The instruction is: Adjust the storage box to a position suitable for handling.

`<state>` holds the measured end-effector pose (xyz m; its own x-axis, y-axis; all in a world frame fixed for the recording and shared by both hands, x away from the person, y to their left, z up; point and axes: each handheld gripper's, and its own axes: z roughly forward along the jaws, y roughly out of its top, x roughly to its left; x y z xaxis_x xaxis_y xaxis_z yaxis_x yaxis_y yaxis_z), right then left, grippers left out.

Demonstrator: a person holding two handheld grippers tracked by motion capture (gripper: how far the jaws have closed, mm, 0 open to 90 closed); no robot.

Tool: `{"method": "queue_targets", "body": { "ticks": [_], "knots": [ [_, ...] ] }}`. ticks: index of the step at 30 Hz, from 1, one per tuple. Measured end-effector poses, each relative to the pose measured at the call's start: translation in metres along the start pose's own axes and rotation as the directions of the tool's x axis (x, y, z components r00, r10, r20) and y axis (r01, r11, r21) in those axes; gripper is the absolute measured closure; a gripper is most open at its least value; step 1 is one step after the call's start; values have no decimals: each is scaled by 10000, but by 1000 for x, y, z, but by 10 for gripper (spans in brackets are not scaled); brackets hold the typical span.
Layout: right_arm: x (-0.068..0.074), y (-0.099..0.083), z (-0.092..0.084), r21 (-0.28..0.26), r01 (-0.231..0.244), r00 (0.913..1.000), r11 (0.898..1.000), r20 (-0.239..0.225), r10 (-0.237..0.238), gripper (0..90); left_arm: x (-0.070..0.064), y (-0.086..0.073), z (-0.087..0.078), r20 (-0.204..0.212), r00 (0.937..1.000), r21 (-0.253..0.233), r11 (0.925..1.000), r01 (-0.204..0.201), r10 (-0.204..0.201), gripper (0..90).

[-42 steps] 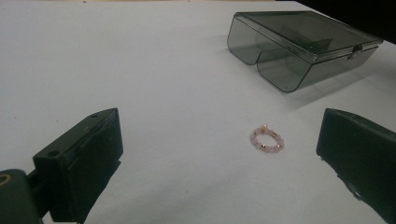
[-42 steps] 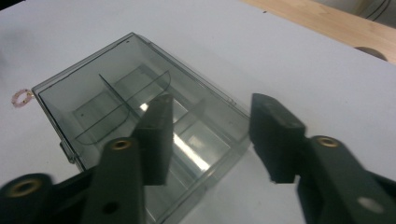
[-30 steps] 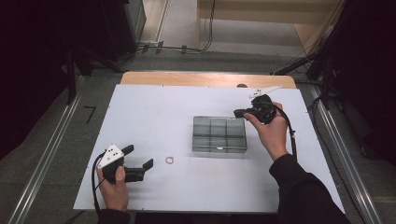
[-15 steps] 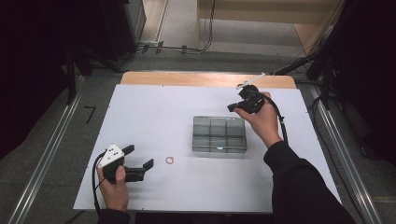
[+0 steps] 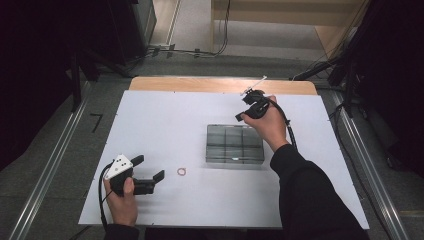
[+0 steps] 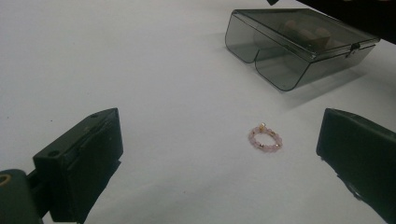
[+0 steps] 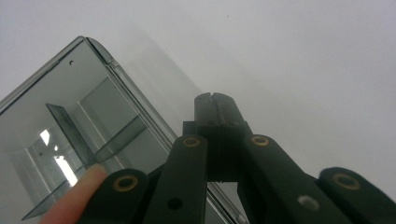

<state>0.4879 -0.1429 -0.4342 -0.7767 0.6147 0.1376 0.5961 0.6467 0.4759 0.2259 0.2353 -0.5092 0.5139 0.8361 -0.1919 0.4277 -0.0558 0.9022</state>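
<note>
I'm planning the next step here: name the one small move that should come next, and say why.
Probably ease the left gripper forward until the pink bead ring lies midway between its open jaws. The ring lies loose on the white table, off toward one jaw, and the lidded box is still shut.

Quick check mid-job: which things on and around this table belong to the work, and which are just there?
In the job:
- pink bead ring
- smoky compartment box, lid closed
- left gripper, open
- right gripper, shut

Just around:
- white table
- floor cables

pink bracelet (image 6: 265, 138) (gold beads), smoky grey box (image 5: 234, 143)
</note>
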Motion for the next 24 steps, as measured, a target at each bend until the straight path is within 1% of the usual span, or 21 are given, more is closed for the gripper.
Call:
{"method": "queue_targets", "body": {
  "ticks": [7,9,10,13,17,20,23,24],
  "knots": [
    [2,5,11,423,-15,9997,9991,-246,26,884,0,0,1,17,10000,-6,10000,-16,16,5],
    [2,6,13,479,78,9998,9988,-184,-70,884,0,0,1,-3,10000,3,10000,4,-4,5],
    [2,6,14,579,-16,9999,9983,-161,25,884,0,0,1,-14,10000,11,10000,16,-16,5],
    [1,6,18,741,-52,9997,9972,-216,68,884,-1,0,1,-20,10000,53,10000,-6,6,5],
    [0,5,20,828,-56,9995,9966,-310,82,884,0,0,1,-15,10000,42,10000,3,-3,5],
    [2,5,21,887,-11,9994,9961,-356,43,884,-1,0,1,-10,10000,43,10000,-4,4,5],
    [3,5,20,818,-38,9994,9966,-330,66,884,0,0,1,-5,10000,40,10000,2,-2,5],
    [3,5,20,762,-97,9992,9970,-383,126,884,0,0,1,-4,10000,42,10000,-3,3,5]
  ]
}}
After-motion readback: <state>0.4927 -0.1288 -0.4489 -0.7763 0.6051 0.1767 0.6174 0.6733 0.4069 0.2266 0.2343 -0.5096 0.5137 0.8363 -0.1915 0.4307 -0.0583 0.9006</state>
